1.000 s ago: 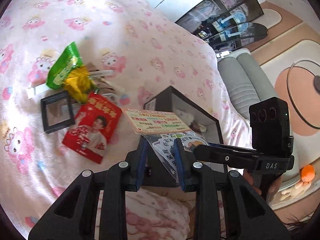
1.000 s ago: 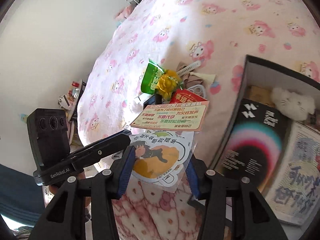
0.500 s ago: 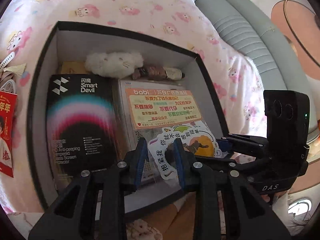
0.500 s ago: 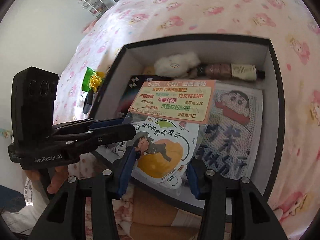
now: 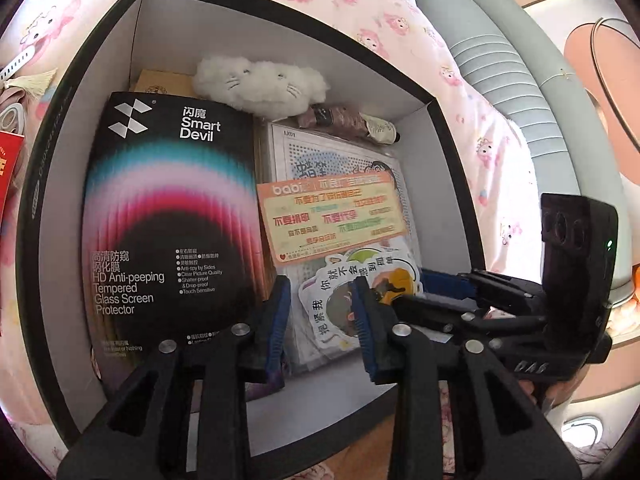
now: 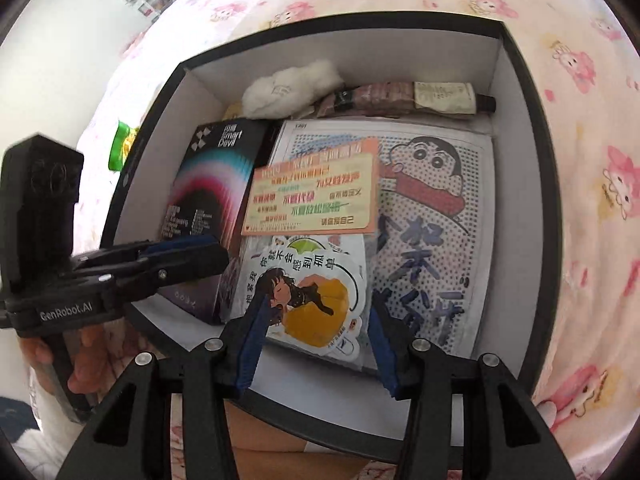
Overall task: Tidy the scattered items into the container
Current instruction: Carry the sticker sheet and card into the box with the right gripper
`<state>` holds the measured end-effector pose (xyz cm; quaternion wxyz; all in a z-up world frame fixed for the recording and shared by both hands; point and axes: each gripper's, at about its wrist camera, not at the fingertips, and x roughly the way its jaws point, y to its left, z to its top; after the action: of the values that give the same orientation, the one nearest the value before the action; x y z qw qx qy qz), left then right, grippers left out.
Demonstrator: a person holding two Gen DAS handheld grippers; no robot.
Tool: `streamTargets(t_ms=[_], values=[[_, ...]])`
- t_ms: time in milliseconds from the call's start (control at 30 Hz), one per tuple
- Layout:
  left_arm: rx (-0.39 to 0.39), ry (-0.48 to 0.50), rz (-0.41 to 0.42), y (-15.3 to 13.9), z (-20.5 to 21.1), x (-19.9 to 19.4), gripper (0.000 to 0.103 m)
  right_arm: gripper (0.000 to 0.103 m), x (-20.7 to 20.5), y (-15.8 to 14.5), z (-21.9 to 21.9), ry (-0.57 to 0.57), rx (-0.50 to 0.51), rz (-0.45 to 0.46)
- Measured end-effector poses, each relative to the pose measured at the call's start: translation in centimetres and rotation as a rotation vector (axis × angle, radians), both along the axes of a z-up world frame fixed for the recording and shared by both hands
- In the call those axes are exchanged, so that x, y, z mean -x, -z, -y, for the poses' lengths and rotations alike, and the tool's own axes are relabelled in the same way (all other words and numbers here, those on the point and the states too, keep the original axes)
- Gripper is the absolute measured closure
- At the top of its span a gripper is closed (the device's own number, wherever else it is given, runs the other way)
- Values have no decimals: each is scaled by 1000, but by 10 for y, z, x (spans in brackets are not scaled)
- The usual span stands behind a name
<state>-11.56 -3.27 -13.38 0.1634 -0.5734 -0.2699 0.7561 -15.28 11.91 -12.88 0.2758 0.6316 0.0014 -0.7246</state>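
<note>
— Tongs, left camera first: what do the left tongs (image 5: 320, 300) show?
— Jaws parted, with the low end of the sticker pack (image 5: 332, 304) between them. The right-hand finger overlaps it. I cannot tell whether they pinch it.
— Where does the pack lie?
— Inside the black box (image 5: 100, 52), at 5 o'clock, over a cartoon sheet (image 5: 320, 156). Its orange card (image 5: 332, 212) points to 12.
— And around it?
— A screen-protector carton (image 5: 168, 208) at 9 o'clock, a white plush toy (image 5: 260, 84) and a brown tube (image 5: 348, 124) along the 12 o'clock wall. The right tongs (image 5: 416, 286) reach in from 3 o'clock, tips at the pack's edge. The box sits on a pink bedspread (image 5: 360, 0).

— Now the right camera.
— The right tongs (image 6: 316, 328) stand wider, one finger on each long side of the pack (image 6: 312, 292). Gripping or merely flanking, I cannot tell.
— The left ones?
— They (image 6: 222, 258) come in from 9 o'clock, tips just beside the pack's left edge, with a hand (image 6: 84, 364) on the handle.
— Anything outside the box (image 6: 520, 88)?
— A green wrapper (image 6: 120, 148) at 10 o'clock.
</note>
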Motion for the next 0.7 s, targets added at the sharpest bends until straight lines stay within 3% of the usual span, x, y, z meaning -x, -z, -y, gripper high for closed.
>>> streamTargets(t_ms=[133, 233, 333, 533, 633, 700], values=[[51, 7, -17, -4, -3, -2, 68, 59, 4, -13, -15, 80, 35, -75], [147, 45, -43, -14, -13, 3, 71, 59, 4, -38, -27, 130, 114, -208], [229, 63, -32, -17, -17, 14, 71, 59, 6, -42, -33, 184, 115, -245], [191, 135, 69, 1, -29, 31, 71, 59, 13, -26, -30, 213, 6, -209], [110, 171, 64, 3, -32, 29, 71, 58, 13, -29, -41, 204, 11, -219], [165, 133, 11, -5, -23, 24, 71, 58, 12, -35, -41, 210, 16, -256]])
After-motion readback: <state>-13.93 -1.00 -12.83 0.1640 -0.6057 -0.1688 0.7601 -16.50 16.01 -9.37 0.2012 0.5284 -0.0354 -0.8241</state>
